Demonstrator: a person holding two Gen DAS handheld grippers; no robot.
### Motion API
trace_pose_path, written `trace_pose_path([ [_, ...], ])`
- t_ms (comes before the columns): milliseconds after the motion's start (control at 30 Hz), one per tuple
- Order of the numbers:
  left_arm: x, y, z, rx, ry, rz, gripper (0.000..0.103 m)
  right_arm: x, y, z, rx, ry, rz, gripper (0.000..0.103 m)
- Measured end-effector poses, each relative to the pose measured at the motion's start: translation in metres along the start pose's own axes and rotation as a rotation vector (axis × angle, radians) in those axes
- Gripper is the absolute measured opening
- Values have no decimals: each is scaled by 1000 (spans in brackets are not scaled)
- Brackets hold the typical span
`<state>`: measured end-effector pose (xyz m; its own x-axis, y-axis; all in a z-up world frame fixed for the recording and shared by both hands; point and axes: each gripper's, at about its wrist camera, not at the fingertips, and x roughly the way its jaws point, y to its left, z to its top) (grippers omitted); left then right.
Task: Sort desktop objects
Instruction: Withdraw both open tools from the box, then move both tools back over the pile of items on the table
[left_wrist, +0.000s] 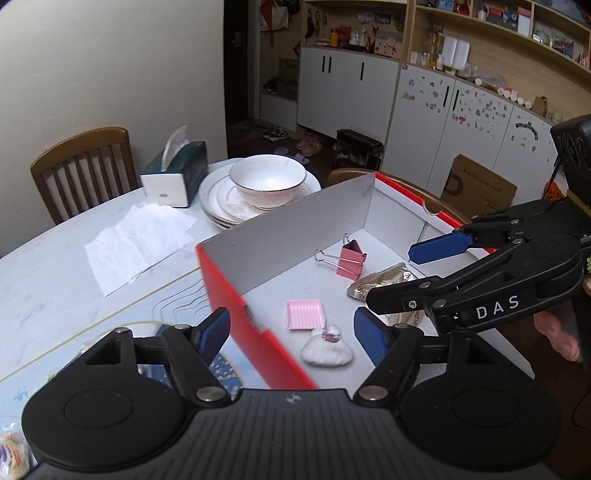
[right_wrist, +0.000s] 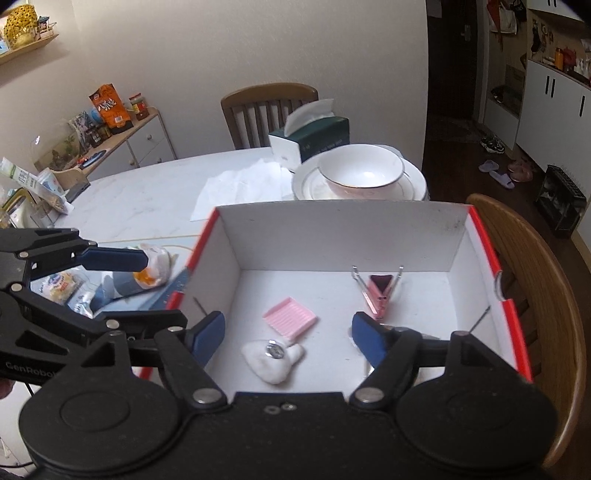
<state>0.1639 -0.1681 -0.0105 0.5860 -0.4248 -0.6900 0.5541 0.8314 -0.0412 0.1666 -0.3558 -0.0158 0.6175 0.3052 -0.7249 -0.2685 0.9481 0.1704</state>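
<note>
A red box with a white inside (left_wrist: 280, 229) (right_wrist: 332, 236) stands on the table. On its floor lie a pink binder clip (left_wrist: 351, 258) (right_wrist: 378, 295), a small pink ridged tray (left_wrist: 306, 314) (right_wrist: 290, 317), a white cushion bearing a ring (left_wrist: 327, 350) (right_wrist: 273, 362) and a gold foil wrapper (left_wrist: 384, 282). My left gripper (left_wrist: 291, 336) (right_wrist: 162, 288) is open above the box's left wall, holding nothing. My right gripper (right_wrist: 288, 336) (left_wrist: 410, 273) is open over the box's inside, above the cushion and tray, and empty. Its right finger hides most of the wrapper in the right wrist view.
A white bowl (left_wrist: 267, 182) (right_wrist: 360, 170) sits on stacked plates behind the box, beside a green tissue box (left_wrist: 173, 179) (right_wrist: 310, 138) and a loose tissue (left_wrist: 136, 243). Snack packets (right_wrist: 59, 288) lie left of the box. Wooden chairs (left_wrist: 81, 166) (right_wrist: 535, 280) stand around the table.
</note>
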Motion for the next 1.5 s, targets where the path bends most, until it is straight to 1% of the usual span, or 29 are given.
trace_pose_path([
  [67, -8, 6, -5, -10, -13, 1, 79, -1, 9, 0, 0, -9, 0, 76],
  [133, -16, 13, -10, -26, -24, -6, 81, 0, 18, -1, 0, -12, 5, 77],
  [233, -26, 25, -18, -43, -40, 9, 83, 1, 35, -2, -13, -17, 9, 77],
  [333, -35, 39, -27, -68, -47, 8, 84, 3, 51, -3, -13, -19, 11, 77],
  [400, -41, 49, -33, -77, -50, 8, 87, 5, 62, -3, -14, -18, 7, 77],
  [533, -54, 68, -46, -92, -68, 15, 102, 10, 83, -2, -18, -16, 3, 77],
  [767, -77, 104, -72, -121, -85, 32, 102, 21, 117, 1, -27, -7, -1, 77],
  [1100, -104, 152, -106, -133, -82, 87, 102, 43, 162, 5, -65, 15, -4, 78],
  [1500, -118, 200, -147, -177, -57, 156, 102, 74, 197, 10, -95, 40, -32, 78],
])
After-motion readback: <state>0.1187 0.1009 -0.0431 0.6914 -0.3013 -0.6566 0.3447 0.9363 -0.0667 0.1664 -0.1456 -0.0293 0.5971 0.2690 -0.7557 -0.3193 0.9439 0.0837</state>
